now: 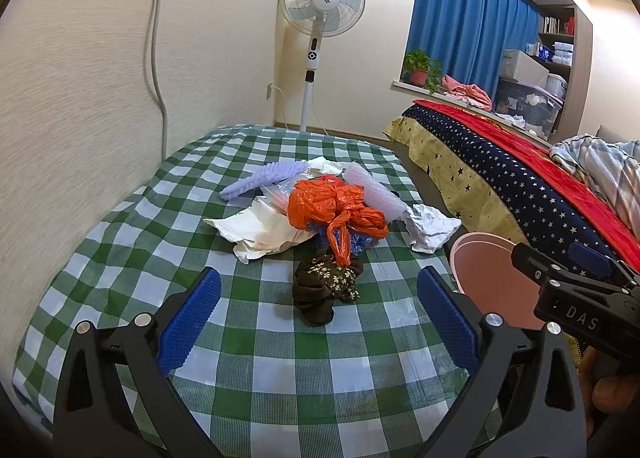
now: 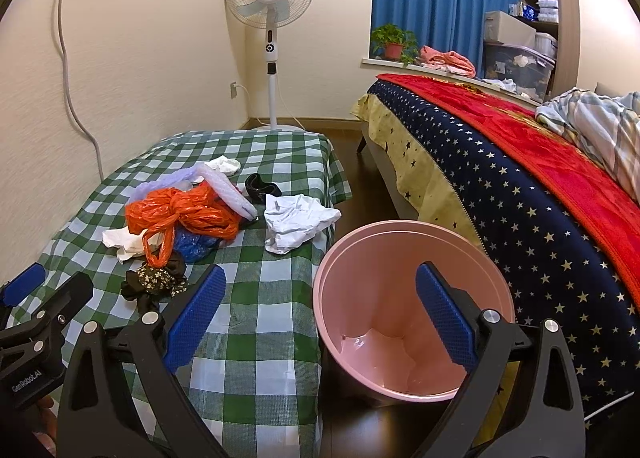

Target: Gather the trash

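Left gripper [image 1: 318, 312]: fingers wide apart, holding nothing, above green-white checked worktop [image 1: 260, 358].
Right gripper [image 2: 320, 314]: fingers wide, nothing held, over the rim of round pink plastic bin [image 2: 400, 342] (on dark floor, just beside worktop).
Trash pile: crumpled orange plastic bag [image 1: 336, 205] mid-worktop, touching creased white paper sheet [image 1: 260, 230] and blue plastic wad [image 1: 356, 242].
Nearest item: dark floral fabric bundle [image 1: 326, 288], ahead of left fingers.
Right edge: crumpled white paper ball [image 2: 296, 221], near bin.
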A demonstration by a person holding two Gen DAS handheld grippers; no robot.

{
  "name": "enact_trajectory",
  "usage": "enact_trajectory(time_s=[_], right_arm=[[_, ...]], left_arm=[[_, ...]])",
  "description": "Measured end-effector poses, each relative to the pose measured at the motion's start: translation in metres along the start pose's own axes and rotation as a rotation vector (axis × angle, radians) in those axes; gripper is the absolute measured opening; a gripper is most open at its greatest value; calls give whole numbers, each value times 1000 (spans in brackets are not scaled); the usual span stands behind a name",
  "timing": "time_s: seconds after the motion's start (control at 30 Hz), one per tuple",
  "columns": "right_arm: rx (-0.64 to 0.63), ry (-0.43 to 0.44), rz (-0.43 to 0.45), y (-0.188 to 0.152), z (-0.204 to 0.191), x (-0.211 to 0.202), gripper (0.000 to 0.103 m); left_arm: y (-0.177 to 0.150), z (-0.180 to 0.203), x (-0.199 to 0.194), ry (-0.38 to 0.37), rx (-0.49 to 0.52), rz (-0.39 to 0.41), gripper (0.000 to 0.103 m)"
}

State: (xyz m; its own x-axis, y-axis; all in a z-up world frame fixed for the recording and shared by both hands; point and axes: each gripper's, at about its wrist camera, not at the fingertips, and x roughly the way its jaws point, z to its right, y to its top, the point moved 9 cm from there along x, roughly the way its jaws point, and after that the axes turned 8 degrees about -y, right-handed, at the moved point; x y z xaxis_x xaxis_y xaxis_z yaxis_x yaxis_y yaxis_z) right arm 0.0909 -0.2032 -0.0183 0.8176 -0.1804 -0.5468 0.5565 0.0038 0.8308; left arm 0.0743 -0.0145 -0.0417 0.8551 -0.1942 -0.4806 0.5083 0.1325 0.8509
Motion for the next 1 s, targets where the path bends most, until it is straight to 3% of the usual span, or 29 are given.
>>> enact_trajectory(time_s=[0.4,0.67,0.8,1.0], right_arm=[[0,0,0,0,-1,0,94],[1,8,-6,1,-3,0,88],[11,26,-17,0,-4,1,79],[82,109,-38,9,4,17,53]], left_arm=[[0,1,0,-2,-1,0,95],[-2,6,0,-12,-1,-2,91],[-4,5,1,-27,-12,-14,77],[-9,-1,14,-28,-18,-52,55]])
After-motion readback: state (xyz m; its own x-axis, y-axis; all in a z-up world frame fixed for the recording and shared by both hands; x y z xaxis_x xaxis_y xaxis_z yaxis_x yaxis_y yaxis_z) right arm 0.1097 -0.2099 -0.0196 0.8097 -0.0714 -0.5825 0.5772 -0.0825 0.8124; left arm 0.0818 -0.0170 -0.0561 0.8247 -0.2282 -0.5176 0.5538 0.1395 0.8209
